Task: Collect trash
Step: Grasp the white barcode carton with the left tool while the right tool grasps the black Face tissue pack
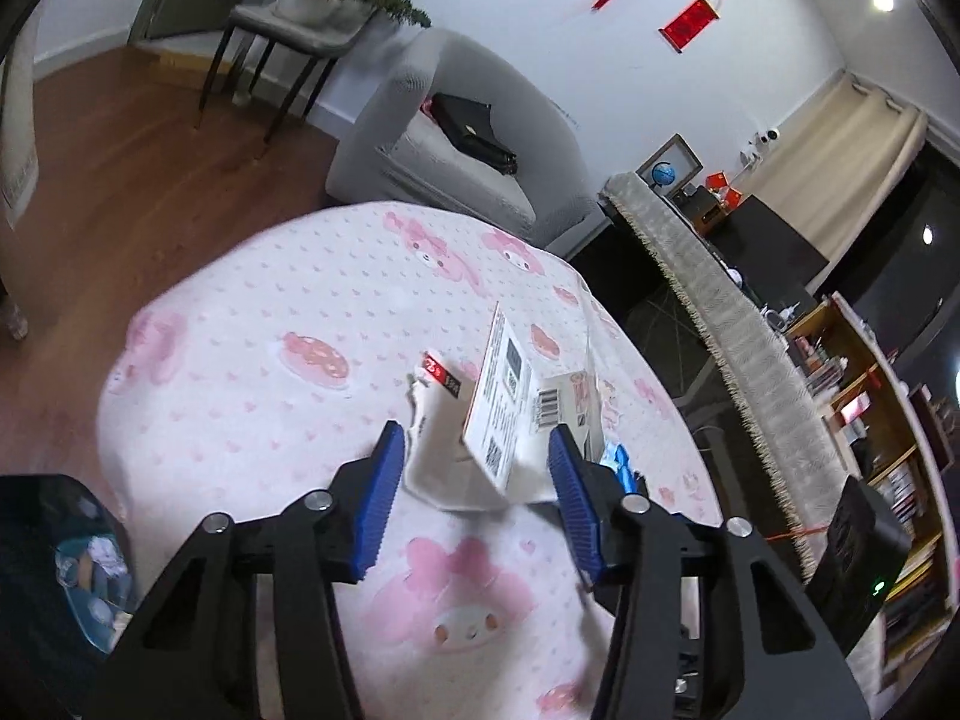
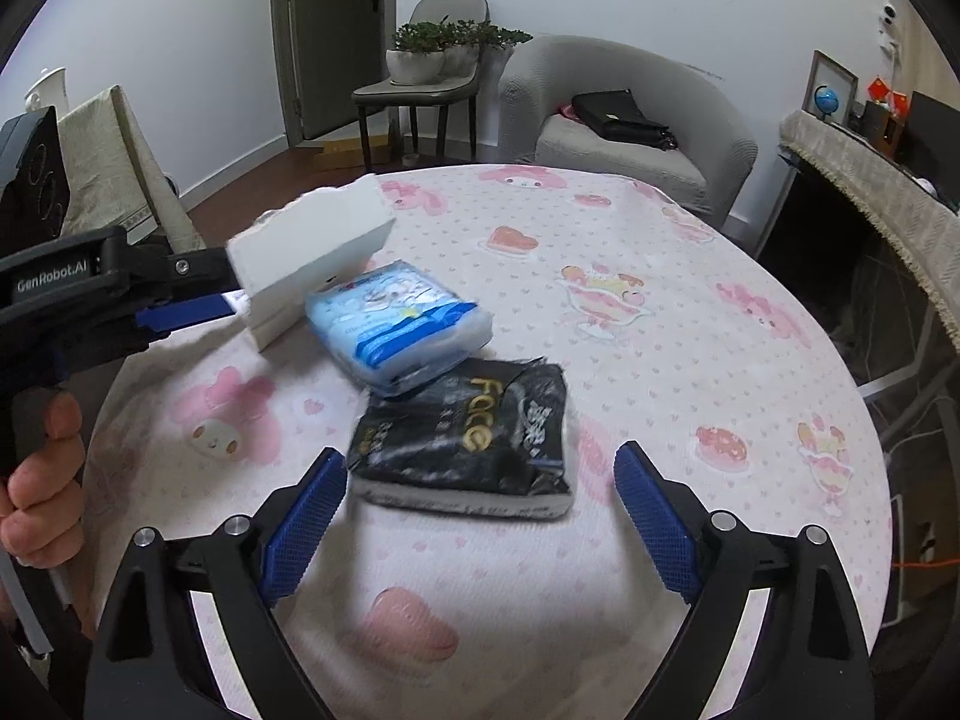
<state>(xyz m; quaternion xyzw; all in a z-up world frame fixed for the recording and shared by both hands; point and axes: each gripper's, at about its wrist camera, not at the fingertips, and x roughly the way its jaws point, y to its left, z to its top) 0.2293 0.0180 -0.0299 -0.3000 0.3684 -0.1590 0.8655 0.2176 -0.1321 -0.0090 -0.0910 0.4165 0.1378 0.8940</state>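
My left gripper (image 1: 474, 450) is shut on a torn white cardboard box (image 1: 510, 414) with printed labels and a barcode, held tilted above the table. The same box (image 2: 312, 252) shows at the left of the right wrist view, sticking out of the left gripper (image 2: 240, 300). My right gripper (image 2: 480, 480) is open, its blue fingers on either side of a black tissue pack (image 2: 474, 444) lying on the table. A blue and white tissue pack (image 2: 402, 324) lies just behind the black one, touching it.
The round table (image 2: 690, 360) has a pink cartoon cloth. A dark bin with trash (image 1: 66, 564) sits at the lower left below the table edge. A grey armchair (image 2: 630, 126) with a black bag stands behind the table, a chair with plants (image 2: 432, 60) beside it.
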